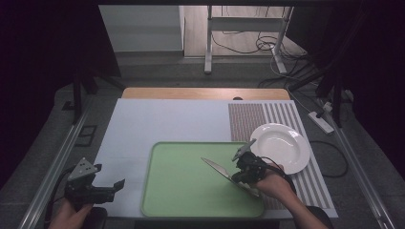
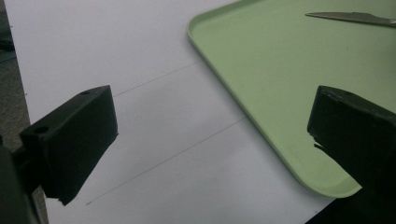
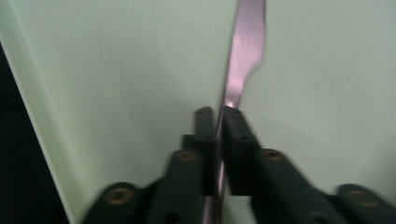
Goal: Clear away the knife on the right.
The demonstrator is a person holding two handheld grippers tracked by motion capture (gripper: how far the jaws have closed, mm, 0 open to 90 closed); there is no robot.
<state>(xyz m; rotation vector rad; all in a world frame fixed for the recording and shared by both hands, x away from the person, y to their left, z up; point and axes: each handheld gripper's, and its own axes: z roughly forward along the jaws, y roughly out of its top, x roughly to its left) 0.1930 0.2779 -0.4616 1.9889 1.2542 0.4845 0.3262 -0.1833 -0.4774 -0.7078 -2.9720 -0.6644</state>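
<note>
A metal table knife (image 1: pixel 217 167) is clamped in my right gripper (image 1: pixel 237 178), whose jaws are shut on its handle; the blade (image 3: pixel 245 46) sticks out past the jaws over the green tray (image 1: pixel 181 186). In the right gripper view the two pads (image 3: pixel 233 126) press flat on the knife. My left gripper (image 1: pixel 117 185) rests at the table's front left, open, with nothing between its jaws. Its view looks over white table and the tray's near corner (image 2: pixel 327 186), with the knife tip (image 2: pixel 345 17) far off.
A white plate (image 1: pixel 282 147) sits on a striped mat (image 1: pixel 286 124) to the right of the tray. The white table surface (image 1: pixel 162 124) stretches behind and left of the tray. Table legs and cables stand beyond the far edge.
</note>
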